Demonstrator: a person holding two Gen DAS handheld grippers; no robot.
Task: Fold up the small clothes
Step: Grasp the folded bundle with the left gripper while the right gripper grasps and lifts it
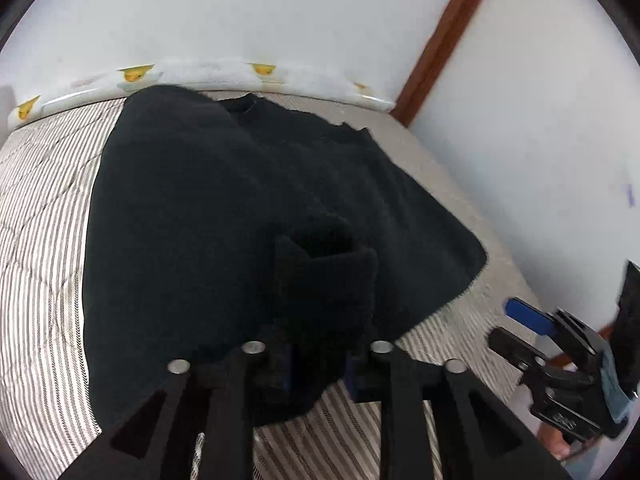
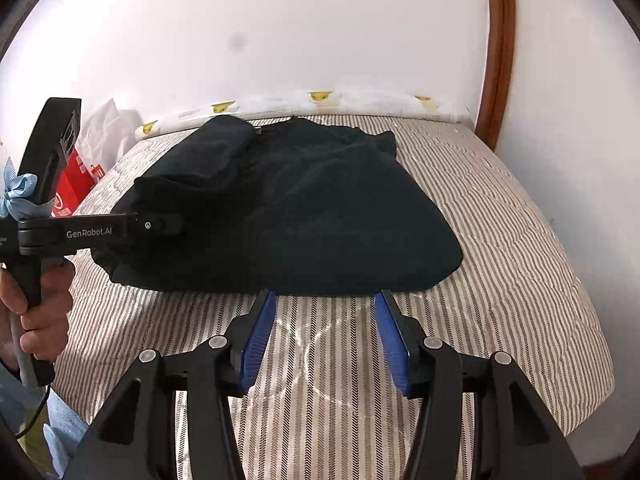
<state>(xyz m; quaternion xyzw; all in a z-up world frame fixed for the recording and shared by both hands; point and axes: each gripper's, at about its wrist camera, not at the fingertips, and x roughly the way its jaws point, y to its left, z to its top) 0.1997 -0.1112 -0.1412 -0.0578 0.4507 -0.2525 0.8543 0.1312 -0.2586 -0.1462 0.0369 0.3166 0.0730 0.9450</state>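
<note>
A black garment (image 1: 224, 208) lies spread on the striped bed (image 1: 44, 264); it also shows in the right wrist view (image 2: 304, 208). My left gripper (image 1: 320, 364) is over its near edge, its jaws set around a sleeve cuff (image 1: 326, 276) that stands up between them; whether they pinch it I cannot tell. In the right wrist view the left gripper (image 2: 160, 226) reaches in from the left onto the garment. My right gripper (image 2: 325, 300) is open and empty, its blue pads (image 2: 260, 340) just short of the garment's near hem. It shows at the right edge of the left wrist view (image 1: 516, 324).
The striped bed (image 2: 500, 264) runs to a white wall. A white bolster with yellow duck prints (image 2: 320, 100) lies along the far edge. A red box (image 2: 74, 188) and white bag stand at the far left. A brown wooden frame (image 2: 500, 52) rises at the right.
</note>
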